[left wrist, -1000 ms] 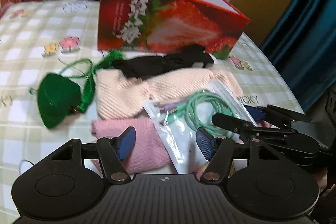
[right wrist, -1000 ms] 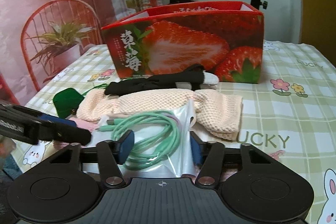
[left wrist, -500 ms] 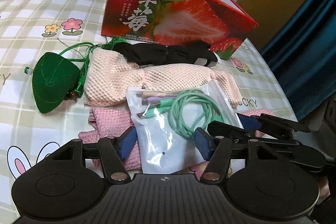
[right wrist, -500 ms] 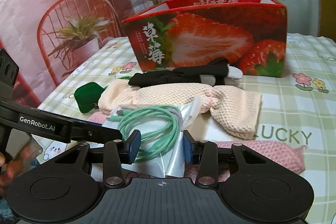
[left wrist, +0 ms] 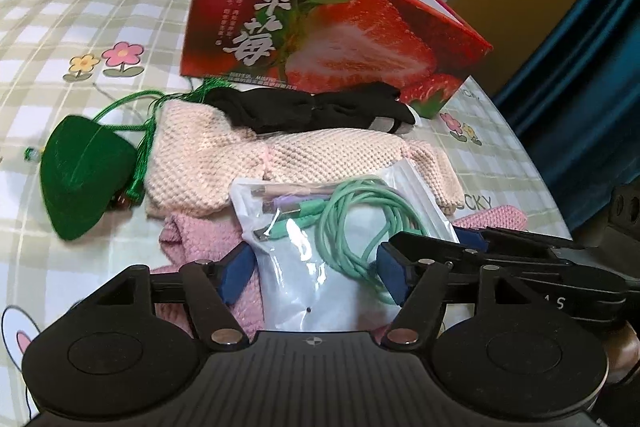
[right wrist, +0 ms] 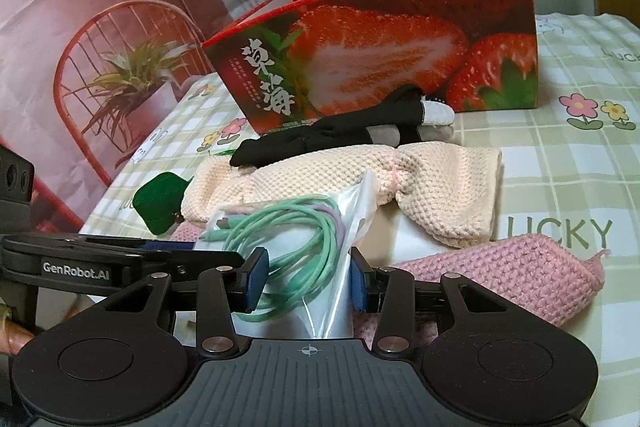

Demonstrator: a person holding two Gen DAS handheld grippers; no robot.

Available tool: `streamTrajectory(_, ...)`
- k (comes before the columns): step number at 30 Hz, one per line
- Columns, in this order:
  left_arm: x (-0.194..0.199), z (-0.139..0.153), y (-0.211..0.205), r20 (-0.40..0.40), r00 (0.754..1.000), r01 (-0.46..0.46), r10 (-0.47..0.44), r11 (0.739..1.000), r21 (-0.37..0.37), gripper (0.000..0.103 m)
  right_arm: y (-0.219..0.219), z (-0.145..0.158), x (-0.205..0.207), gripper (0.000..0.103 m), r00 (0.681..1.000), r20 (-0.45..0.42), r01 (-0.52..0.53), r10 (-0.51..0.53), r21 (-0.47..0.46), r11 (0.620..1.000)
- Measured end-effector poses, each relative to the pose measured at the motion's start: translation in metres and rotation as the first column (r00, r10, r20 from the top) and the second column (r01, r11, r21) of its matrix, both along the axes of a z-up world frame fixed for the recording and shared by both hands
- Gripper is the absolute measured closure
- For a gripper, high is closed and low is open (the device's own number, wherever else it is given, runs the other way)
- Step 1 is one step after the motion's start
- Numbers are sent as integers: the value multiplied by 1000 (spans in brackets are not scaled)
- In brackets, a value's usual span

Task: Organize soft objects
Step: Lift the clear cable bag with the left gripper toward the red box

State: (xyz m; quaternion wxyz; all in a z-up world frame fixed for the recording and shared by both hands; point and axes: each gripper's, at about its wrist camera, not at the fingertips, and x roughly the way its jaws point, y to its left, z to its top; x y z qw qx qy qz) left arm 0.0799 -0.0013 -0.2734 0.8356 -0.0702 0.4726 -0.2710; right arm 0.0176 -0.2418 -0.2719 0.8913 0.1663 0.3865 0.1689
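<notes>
my right gripper (right wrist: 306, 277) squeezing in on the cable bag (right wrist: 320, 259) lying atop the pink knit (right wrist: 512, 267) on the desk | left gripper (left wrist: 316, 277) opening, straddling it loose | slick plastic might squirt out

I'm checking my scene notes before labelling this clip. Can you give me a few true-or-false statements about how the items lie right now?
1. The clear bag with the green cable lies between the fingers of the left gripper. True.
2. The strawberry box lies flat on its side with its lid closed. False: it stands upright, open at the top.
3. The black fabric piece lies between the box and the cream knitted piece. True.
4. The green pouch sits inside the box. False: it lies on the tablecloth, beside the cream knit.
5. The pink knitted piece covers the cable bag. False: the bag lies partly over it.
</notes>
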Motion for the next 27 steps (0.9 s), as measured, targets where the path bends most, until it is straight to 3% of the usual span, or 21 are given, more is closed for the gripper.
streamTrajectory(1,1,1,0,-3,1000,-4,4,1000,1,37,1,1,0,67,1000,1,2,-2,-3,1000)
streamTrajectory(3,1,3,1,2,1000,-2,2,1000,-13,51,4,5,-2,72,1000,14,2,-2,-23,1000)
streamTrajectory(6,-2,5,6,3,1000,-6,6,999,-36,57,0,7,-5,79,1000,25,10,-10,-12,1000)
streamTrajectory(15,-6,20,17,38,999,-19,23,996,-92,59,1,28,-10,81,995,98,5,-5,-4,1000)
streamTrajectory(27,7,67,3,161,986,43,-30,996,-84,59,-6,68,3,81,975,220,8,1,-39,999)
